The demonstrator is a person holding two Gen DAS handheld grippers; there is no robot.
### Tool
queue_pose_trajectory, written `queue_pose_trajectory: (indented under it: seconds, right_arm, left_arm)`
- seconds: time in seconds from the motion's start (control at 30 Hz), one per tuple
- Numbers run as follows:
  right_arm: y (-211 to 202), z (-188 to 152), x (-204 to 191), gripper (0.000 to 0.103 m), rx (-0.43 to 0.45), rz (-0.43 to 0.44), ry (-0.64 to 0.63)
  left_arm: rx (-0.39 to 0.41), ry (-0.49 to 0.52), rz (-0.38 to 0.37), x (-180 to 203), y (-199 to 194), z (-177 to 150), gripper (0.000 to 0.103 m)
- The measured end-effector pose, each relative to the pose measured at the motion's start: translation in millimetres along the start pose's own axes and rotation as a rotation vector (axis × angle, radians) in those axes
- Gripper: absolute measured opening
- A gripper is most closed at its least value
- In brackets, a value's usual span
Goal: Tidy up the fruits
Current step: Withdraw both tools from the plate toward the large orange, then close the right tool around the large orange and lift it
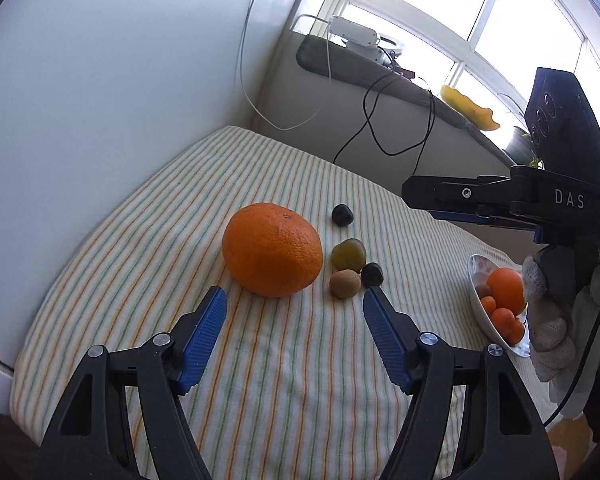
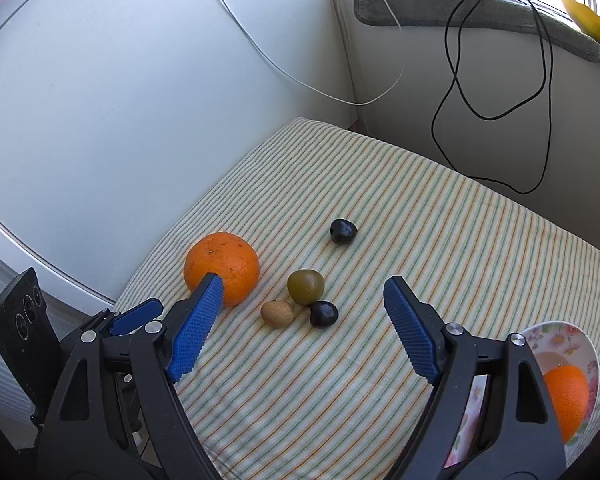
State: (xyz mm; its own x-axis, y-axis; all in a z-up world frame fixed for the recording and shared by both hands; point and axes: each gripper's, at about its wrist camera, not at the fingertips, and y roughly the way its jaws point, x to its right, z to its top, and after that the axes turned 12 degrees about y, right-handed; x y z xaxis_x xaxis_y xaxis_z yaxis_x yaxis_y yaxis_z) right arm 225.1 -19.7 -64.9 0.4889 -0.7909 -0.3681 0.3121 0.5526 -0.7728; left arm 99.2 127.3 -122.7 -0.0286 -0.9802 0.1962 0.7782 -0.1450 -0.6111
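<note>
A big orange [image 1: 272, 250] lies on the striped cloth [image 1: 300, 380], just beyond my left gripper [image 1: 295, 294], which stands open with nothing between its blue pads. To the orange's right lie a green fruit [image 1: 349, 255], a brown one [image 1: 345, 284] and two dark ones [image 1: 372, 274] [image 1: 342, 215]. My right gripper [image 2: 304, 282] hangs open and empty above the same cluster: green fruit [image 2: 306, 286], brown fruit [image 2: 277, 313], dark fruits [image 2: 324, 314] [image 2: 343, 232], orange [image 2: 222, 266]. A white flowered bowl [image 2: 552, 330] at the right holds an orange [image 2: 568, 396] and small orange fruits [image 1: 502, 318].
A white wall [image 1: 120, 100] borders the cloth on the left and at the back. White and black cables [image 2: 456, 80] hang from a grey windowsill [image 1: 380, 68] at the back right. A gloved hand [image 1: 548, 320] holds the right gripper [image 1: 428, 204] beside the bowl [image 1: 478, 270].
</note>
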Motion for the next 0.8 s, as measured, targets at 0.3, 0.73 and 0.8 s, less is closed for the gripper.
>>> queue_pose_trajectory:
  seconds: [0.3, 0.73, 0.8]
  right_arm:
    - [38.1, 1.8, -35.5, 0.085, -0.065, 0.053, -0.048]
    - [80.6, 4.8, -43.8, 0.083, -0.152, 0.114, 0.003]
    - [85.6, 4.4, -44.7, 0.083, -0.164, 0.121, 0.008]
  left_arm:
    - [-0.008, -0.015, -0.008, -12.7, 9.4, 4.0, 0.071]
    - [-0.022, -0.041, -0.059, -17.6, 19.2, 7.1, 0.071]
    - [-0.026, -0.043, -0.064, -17.6, 20.4, 6.5, 0.071]
